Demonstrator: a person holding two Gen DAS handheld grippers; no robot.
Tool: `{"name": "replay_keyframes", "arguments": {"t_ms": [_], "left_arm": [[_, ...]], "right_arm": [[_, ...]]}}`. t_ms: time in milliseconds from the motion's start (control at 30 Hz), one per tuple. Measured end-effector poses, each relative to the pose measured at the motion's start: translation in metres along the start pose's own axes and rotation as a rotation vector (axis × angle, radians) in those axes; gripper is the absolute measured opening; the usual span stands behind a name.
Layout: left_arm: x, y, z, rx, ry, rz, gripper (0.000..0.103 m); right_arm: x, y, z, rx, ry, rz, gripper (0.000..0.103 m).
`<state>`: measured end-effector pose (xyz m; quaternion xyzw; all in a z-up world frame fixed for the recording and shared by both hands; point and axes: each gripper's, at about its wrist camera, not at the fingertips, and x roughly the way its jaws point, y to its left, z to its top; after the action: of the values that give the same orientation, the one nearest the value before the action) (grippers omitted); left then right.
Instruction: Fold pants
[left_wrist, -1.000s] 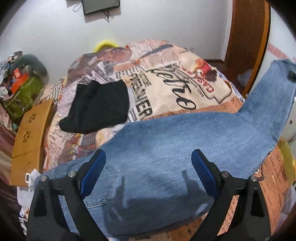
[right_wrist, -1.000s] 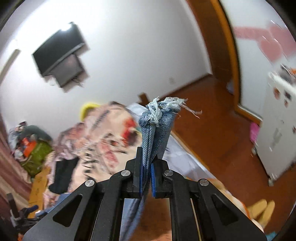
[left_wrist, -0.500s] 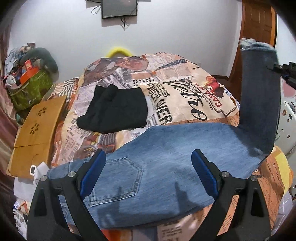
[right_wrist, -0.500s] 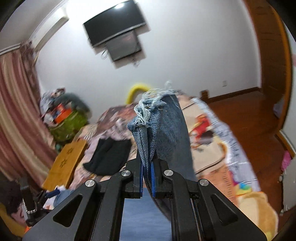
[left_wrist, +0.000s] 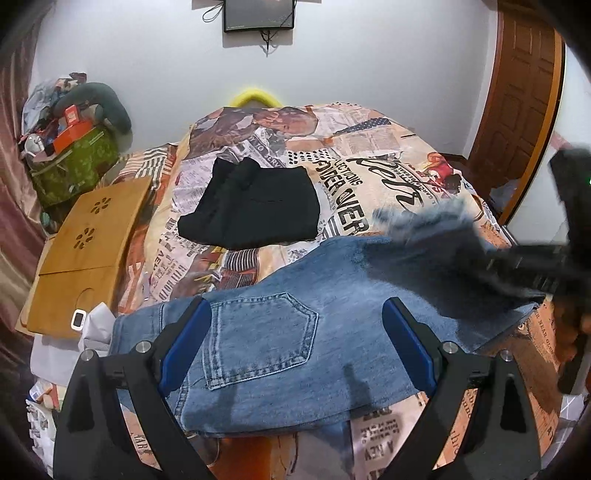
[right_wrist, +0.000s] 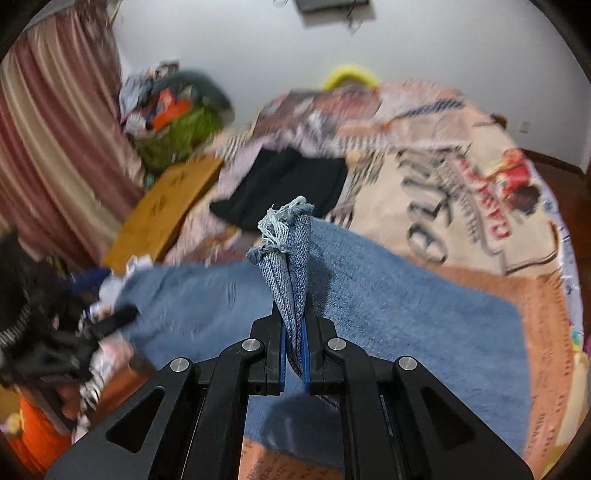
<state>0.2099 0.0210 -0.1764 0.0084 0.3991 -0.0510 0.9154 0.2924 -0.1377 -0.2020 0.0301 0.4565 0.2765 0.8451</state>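
Denim jeans (left_wrist: 280, 354) lie flat across the near end of the bed (left_wrist: 388, 155), seat side up, one back pocket (left_wrist: 258, 339) showing. They rest on a newspaper-print bedspread.

Right gripper (right_wrist: 293, 354): clenched. Both blue pads are pressed onto the frayed leg hems (right_wrist: 284, 229), and the two denim layers stand up out of the jaws in a bunched peak. From the left wrist view this gripper appears blurred at the right edge, with the leg end draped back over the thigh part of the jeans.

Left gripper (left_wrist: 295, 350): jaws wide apart, nothing between the pads. It hangs over the seat of the jeans; one blue pad (left_wrist: 184, 347) sits over the waistband side, the other near the thigh. Whether the tips touch the cloth I cannot tell.

Other items: folded black garment (left_wrist: 255, 206) further up the bed, well apart from the jeans. Wooden lap tray (left_wrist: 85, 254) at the left edge of the bed. Green bag (left_wrist: 74, 166) with clutter beyond it. Screen (left_wrist: 258, 14) on the wall.

Change against the frames a second back: the leg end then stood raised high at the right, over bare floor in the right wrist view. It has since come down and across and now sits low over the jeans. Grip on the hems unchanged. Left jaws unchanged, still wide; more of the pocket is in view.
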Motion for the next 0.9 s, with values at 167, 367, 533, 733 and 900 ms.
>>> {"name": "replay_keyframes", "arguments": {"t_ms": [167,367,533,733,900], "left_arm": [[0.000,-0.001,-0.001,-0.003,0.006,0.005,0.094],[0.004,-0.009,0.005,0.014,0.008,0.011,0.094],[0.007,-0.024,0.019,0.037,0.004,-0.001,0.096],[0.023,-0.053,0.046,0.046,0.023,-0.053,0.100],[0.052,-0.083,0.065,0.075,0.078,-0.101,0.100]], "right_arm": [[0.025,0.005,-0.019,-0.012,0.110,0.004,0.009],[0.023,0.012,-0.024,-0.044,0.151,0.006,0.018],[-0.001,0.005,-0.023,-0.045,0.131,0.071,0.042],[-0.045,-0.025,-0.012,-0.051,0.005,-0.004,0.055],[-0.059,-0.056,-0.005,-0.062,-0.037,-0.133,0.065]]}}
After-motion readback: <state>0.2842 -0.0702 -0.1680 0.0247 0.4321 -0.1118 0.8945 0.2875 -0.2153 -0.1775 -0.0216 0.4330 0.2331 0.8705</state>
